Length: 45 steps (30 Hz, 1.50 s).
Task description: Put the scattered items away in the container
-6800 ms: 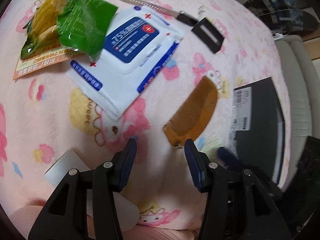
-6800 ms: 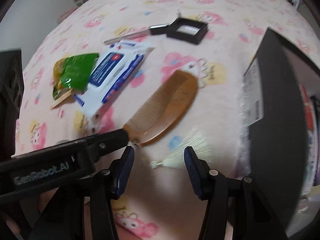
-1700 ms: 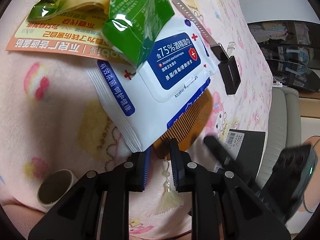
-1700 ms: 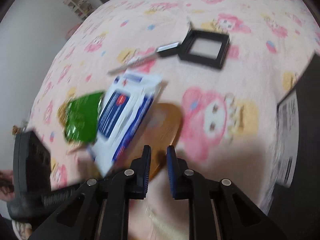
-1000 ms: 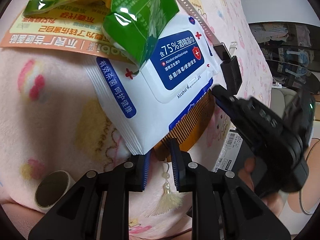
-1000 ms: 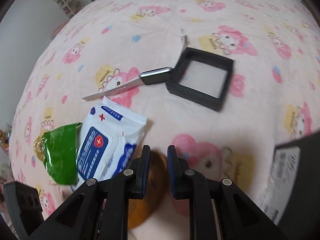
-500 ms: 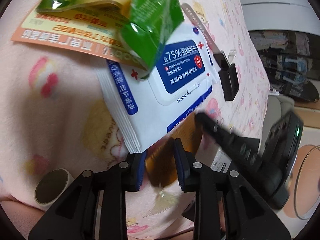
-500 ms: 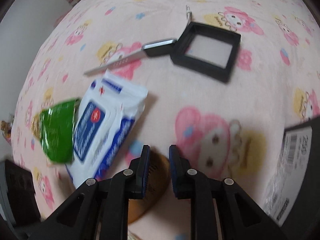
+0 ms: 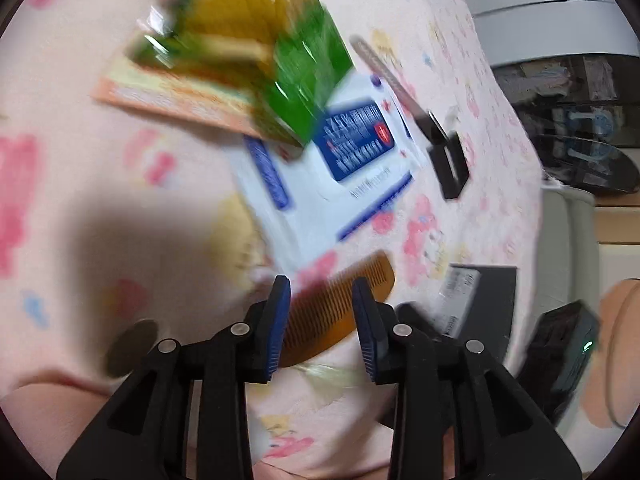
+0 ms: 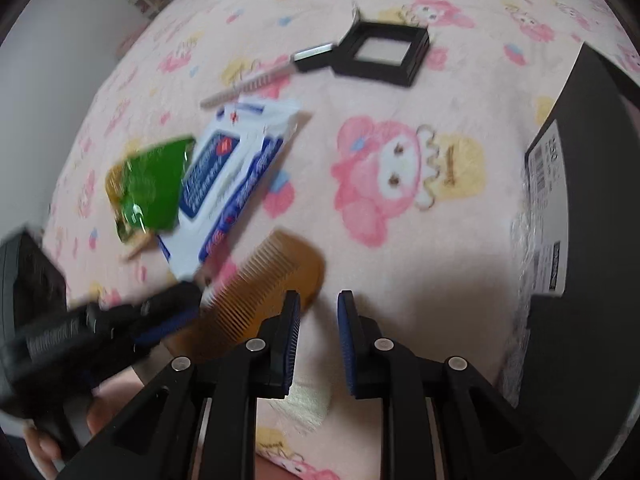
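Currently the comb (image 9: 336, 312) is seen between the blue pads of the left gripper (image 9: 322, 316), whose jaws are parted; whether the pads touch it cannot be told through the blur. From the right wrist view the comb (image 10: 256, 300) lies tilted on the pink blanket (image 10: 420, 100), its spine toward the right gripper (image 10: 318, 340) and its teeth toward the wipes (image 10: 232, 176). The right gripper's jaws are set slightly apart with nothing between them; the left pad stands just beside the comb's edge. A pale tassel (image 10: 308, 400) is seen below the right pads and also under the left gripper (image 9: 324, 372).

The wipes (image 9: 340, 176) rest just beyond the comb, overlapped at the far end by the green snack bag (image 9: 280, 60), which lies on an orange leaflet (image 9: 168, 100). A metal strap (image 10: 256, 80) is laid past the wipes, one end touching a square black frame (image 10: 380, 54). The black container (image 10: 592, 200) sits at the right edge of the blanket, a white barcode label (image 10: 546, 176) on its side; in the left view it (image 9: 488, 308) is near the comb's tip. A tape roll (image 9: 132, 344) is blurred at the lower left
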### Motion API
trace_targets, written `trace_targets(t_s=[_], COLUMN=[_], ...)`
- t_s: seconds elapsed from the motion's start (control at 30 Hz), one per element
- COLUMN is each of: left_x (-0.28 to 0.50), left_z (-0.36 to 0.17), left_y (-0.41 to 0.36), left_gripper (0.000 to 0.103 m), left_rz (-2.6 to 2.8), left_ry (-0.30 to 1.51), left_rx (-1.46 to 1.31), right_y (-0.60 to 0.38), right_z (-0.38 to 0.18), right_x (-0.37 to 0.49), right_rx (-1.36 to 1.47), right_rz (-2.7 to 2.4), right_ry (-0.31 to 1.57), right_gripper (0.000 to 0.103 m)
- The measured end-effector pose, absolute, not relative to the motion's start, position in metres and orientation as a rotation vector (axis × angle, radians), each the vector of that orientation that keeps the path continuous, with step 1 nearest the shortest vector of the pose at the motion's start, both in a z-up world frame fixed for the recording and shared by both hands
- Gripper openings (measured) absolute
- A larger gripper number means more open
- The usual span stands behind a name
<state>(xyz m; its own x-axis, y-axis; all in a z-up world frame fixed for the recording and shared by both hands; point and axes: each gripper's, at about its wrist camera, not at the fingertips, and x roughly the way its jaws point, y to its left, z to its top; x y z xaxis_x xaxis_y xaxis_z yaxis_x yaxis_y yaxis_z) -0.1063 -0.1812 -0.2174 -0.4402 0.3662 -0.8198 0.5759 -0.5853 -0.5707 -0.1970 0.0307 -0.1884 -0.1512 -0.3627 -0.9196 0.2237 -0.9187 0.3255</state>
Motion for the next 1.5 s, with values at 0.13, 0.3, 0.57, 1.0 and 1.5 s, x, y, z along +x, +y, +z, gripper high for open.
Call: trace_targets(t_s=[0.13,0.3,0.57,1.0,1.5], left_x=[-0.102,-0.102,-0.104,-0.098,-0.114], left_z=[-0.224,-0.224,-0.228,-0.216,-0.237], left_y=[-0.183,-0.172,-0.166,-0.167,-0.174], left_gripper=[0.040,0.047,0.047,0.047,0.043], left_rz=[-2.113,-2.145,-2.130,-2.164,-2.134], left_ry=[1.368,1.321,1.317,1.309,1.419], left_rx=[1.613,1.681,1.712,1.651,1.669], right_y=[0.024,0.022,0.035,0.045,0.048], right_z=[-0.191,-0.209,-0.215,-0.182,-0.211], right_x=[-0.215,-0.230,-0.199,-0.174,-0.200], right_rx=[1.706,1.757,1.773,1.718,1.769], right_rz=[-2.132,-2.103,-1.991,-2.107,-2.077], right_ry=[-0.192,-0.198,-0.302,-0.234,-0.277], right_gripper=[0.020,0.020,0.021,0.021,0.024])
